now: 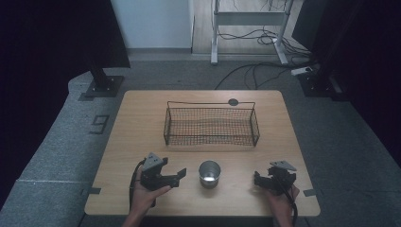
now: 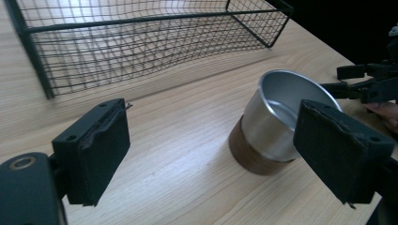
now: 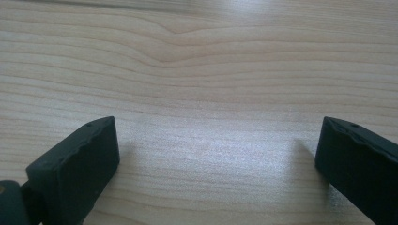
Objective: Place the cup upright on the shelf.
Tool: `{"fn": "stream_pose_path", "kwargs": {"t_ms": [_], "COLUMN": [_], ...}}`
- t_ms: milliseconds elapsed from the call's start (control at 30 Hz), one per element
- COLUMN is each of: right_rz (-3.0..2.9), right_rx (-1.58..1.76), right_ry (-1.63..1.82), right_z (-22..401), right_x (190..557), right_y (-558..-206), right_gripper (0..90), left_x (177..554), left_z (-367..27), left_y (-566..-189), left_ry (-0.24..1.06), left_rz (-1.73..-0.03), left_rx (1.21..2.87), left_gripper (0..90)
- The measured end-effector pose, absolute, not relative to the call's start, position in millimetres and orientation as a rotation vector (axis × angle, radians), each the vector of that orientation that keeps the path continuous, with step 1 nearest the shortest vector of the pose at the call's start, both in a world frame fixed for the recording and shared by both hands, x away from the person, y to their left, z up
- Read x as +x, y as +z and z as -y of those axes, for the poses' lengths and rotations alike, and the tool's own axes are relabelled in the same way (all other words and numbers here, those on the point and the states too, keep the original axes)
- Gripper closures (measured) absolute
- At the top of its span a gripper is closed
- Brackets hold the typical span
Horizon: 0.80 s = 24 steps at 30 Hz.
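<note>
**Inspector:** Position of the work piece, please.

**Assistant:** The metal cup [image 1: 209, 173] stands upright on the table [image 1: 142, 123], mouth up, near the front edge and between the two hands; the wire basket [image 1: 211, 126] sits behind it, apart from it, nothing inside that I can make out.

**Inspector:** The grippers?

**Assistant:** The left gripper [image 1: 178, 176] has its jaws spread wide and carries nothing; in the left gripper view the cup [image 2: 277, 119] lies ahead and toward the right-hand pad [image 2: 340, 152], which partly overlaps it in the picture; whether they touch I cannot tell. The right gripper [image 1: 259, 181] is likewise spread and unloaded; its own view shows bare table [image 3: 202, 93] between the pads.

**Inspector:** Which is nearer?

**Assistant:** The left, by my judgement; its tips point across at the cup and stand just beside it, whereas the right sits well apart on the far side.

**Inspector:** The governing relation?

**Assistant:** The cup's long axis is vertical and it lies off-centre of the left opening, toward the person's right; I would judge the left gripper must shift that way to straddle the wall before closing; a skewed closure could tip the cup.
</note>
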State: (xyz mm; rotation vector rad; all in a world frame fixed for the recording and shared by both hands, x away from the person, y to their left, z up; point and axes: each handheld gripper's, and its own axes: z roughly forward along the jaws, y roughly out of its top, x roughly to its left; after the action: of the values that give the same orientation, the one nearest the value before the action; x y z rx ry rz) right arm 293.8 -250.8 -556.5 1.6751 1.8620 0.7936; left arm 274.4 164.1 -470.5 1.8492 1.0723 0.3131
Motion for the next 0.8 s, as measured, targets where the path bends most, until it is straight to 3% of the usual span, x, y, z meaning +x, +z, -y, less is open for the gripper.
{"fn": "stream_pose_path", "kwargs": {"t_ms": [800], "right_rz": [-1.862], "right_rx": [1.675], "right_ry": [0.793], "right_z": [250.8], "right_x": [293.7], "right_y": [-556.5], "right_gripper": [0.0], "left_x": [275.2], "left_z": [-105.6], "left_y": [-482.9], "left_ry": [0.219], "left_rz": [-0.966], "left_rx": [1.983], "left_gripper": [4.7]}}
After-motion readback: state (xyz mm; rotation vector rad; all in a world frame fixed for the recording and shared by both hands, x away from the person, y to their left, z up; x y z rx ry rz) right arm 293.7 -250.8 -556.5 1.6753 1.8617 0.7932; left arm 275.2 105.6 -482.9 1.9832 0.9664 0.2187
